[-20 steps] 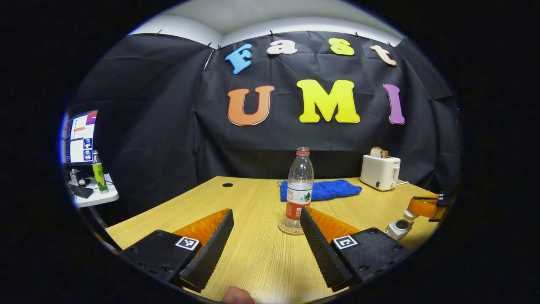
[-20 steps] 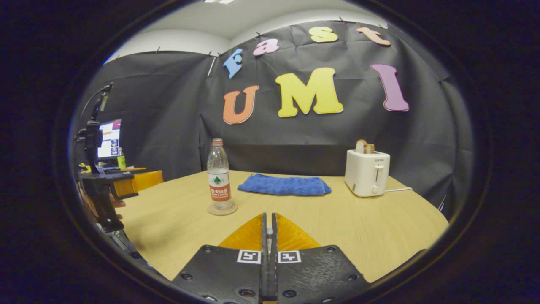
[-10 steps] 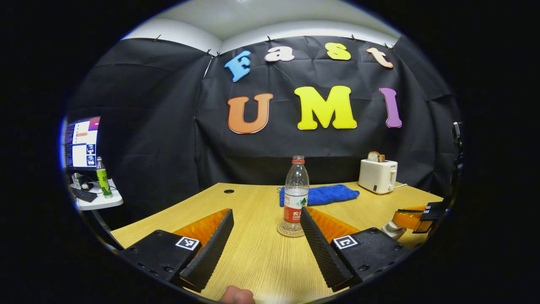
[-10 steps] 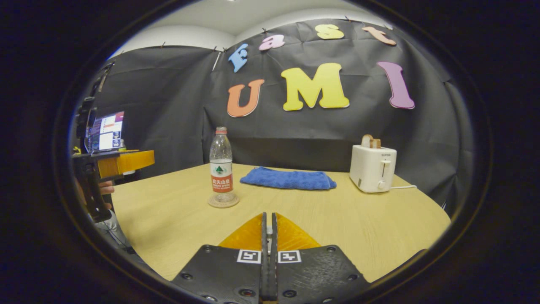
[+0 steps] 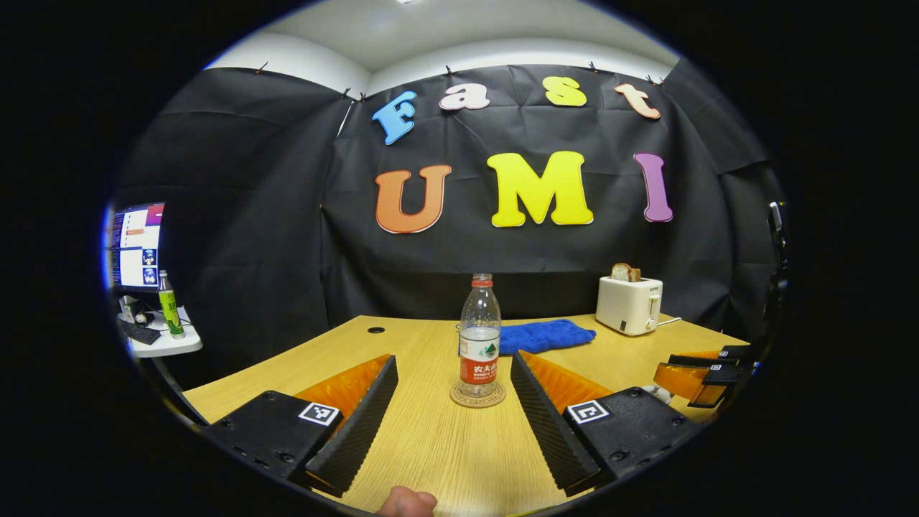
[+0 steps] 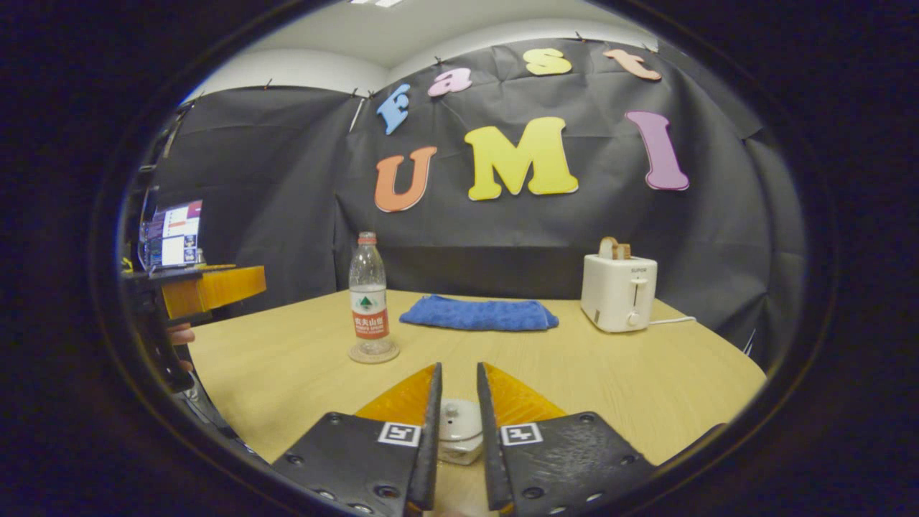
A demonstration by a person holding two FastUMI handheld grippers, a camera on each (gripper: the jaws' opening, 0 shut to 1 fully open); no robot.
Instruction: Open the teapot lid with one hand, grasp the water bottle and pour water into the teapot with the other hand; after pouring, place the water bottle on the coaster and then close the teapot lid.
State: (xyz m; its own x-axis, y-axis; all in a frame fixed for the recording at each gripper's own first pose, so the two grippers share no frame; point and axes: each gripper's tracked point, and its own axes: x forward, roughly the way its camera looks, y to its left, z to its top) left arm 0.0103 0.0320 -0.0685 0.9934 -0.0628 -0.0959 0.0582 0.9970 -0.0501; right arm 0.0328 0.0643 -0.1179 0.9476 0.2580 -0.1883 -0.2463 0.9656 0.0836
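A clear water bottle [image 5: 479, 334] with a red label stands upright on a round coaster [image 5: 477, 395] mid-table. My left gripper [image 5: 452, 357] is open wide, short of the bottle and touching nothing. The bottle [image 6: 367, 294] and coaster [image 6: 373, 353] also appear at the left in the right gripper view. The white teapot [image 6: 459, 431], its lid and knob on top, sits low between the fingers of my right gripper [image 6: 458, 366], which is open a little, its fingers off the lid. The right gripper [image 5: 707, 373] shows at the far right of the left gripper view, over a sliver of teapot [image 5: 657, 391].
A folded blue towel [image 6: 477, 314] lies at the back of the wooden table [image 6: 646, 373], and a white toaster [image 6: 617, 291] with bread stands to its right. The left gripper [image 6: 208, 287] and a hand are at the table's left edge. A side table [image 5: 161, 343] with a monitor stands off left.
My right gripper's fingers have parted from shut, and the teapot lid now shows between them. In the left gripper view the bottle has drifted left and farther off.
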